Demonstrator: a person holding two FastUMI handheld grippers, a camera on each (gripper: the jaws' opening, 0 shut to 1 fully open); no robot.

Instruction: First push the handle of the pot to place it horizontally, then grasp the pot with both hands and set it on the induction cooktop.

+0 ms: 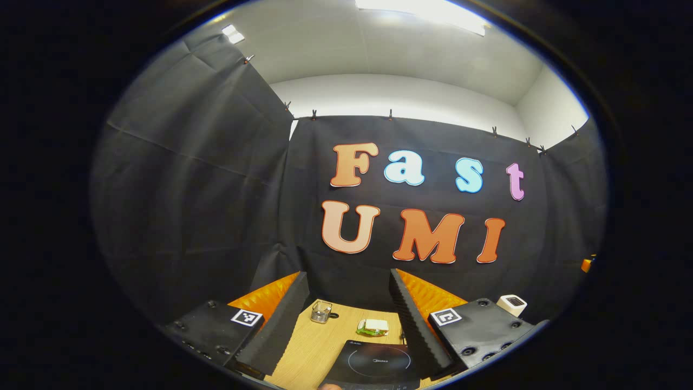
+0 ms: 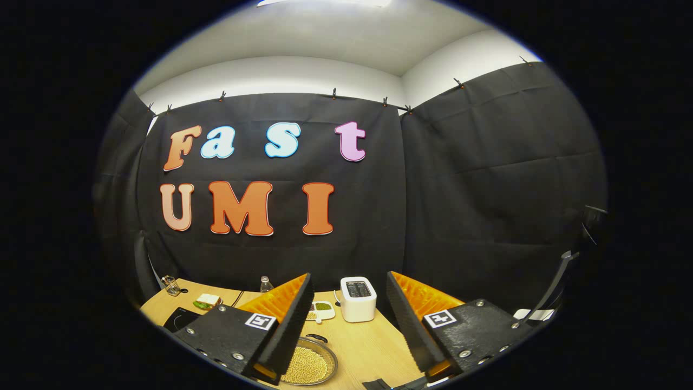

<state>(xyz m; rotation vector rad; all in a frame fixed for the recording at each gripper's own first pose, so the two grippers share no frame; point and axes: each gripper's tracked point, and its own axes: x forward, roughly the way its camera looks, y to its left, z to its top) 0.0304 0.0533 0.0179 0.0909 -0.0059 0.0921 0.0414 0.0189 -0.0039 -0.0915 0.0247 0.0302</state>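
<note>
Now we look along the left gripper [image 1: 346, 325], its two fingers spread wide with nothing between them, held above the wooden table [image 1: 308, 352]. Right below that gap lies the induction cooktop [image 1: 376, 363], flat and dark on the table with a ring marked on its top. Just past it sits a sandwich [image 1: 373, 326], and a little farther to the left a small glass jar [image 1: 321, 312]. Off to the right, beyond the finger, we catch a white toaster [image 1: 511, 304].

Over on the right gripper [image 2: 349, 325], the fingers stand wide apart too, gripping nothing. Down near its left finger we see the pot [image 2: 308, 364], a round metal vessel filled with pale beans, resting on the table, partly hidden by that finger; a dark handle shows at its far rim. Beyond it lies a small white dish [image 2: 322, 309] with something green, then the toaster standing upright, and a clear bottle [image 2: 265, 284] near the booth wall.
</note>
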